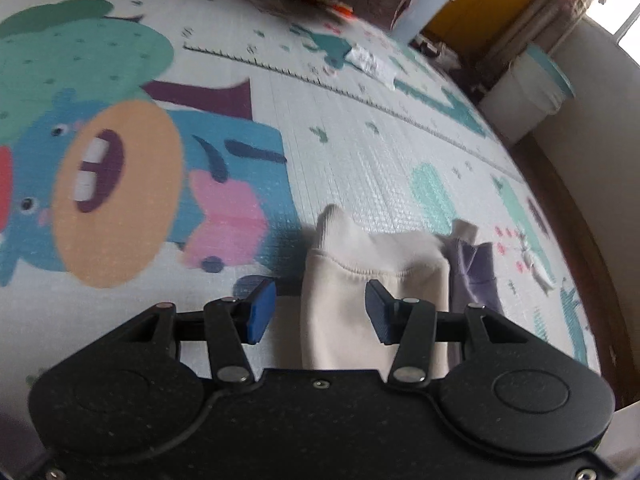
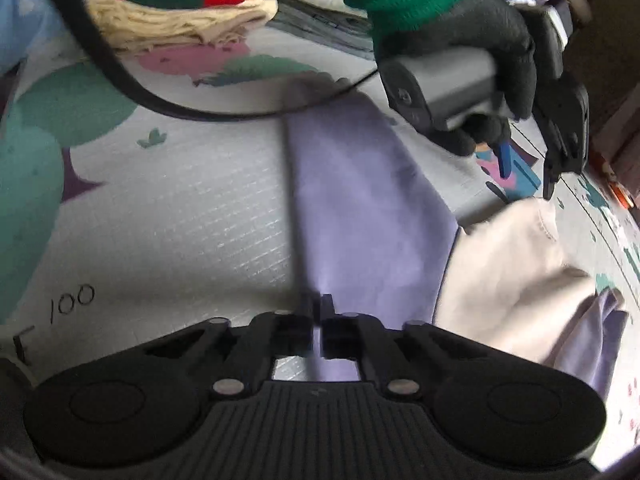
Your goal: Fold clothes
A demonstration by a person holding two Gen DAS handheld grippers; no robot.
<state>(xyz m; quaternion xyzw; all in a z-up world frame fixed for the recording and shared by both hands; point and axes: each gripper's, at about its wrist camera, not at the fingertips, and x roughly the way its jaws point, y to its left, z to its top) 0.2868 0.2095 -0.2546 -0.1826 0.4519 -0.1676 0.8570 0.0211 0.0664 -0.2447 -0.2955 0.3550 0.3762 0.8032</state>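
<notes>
On the play mat (image 2: 160,216), handwritten "100" (image 2: 73,303) sits left of the right gripper (image 2: 318,312), whose jaws are clamped on the lilac garment (image 2: 360,208). Beyond, the left gripper (image 1: 320,314) hangs with jaws apart over the cream garment (image 1: 352,304), not gripping it.

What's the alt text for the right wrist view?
The right tool, jaws closed, pinches the edge of a lavender garment spread on a cartoon-print play mat. A cream garment overlaps it at right, and above that a black-gloved hand holds the left tool near the cream fabric.
</notes>
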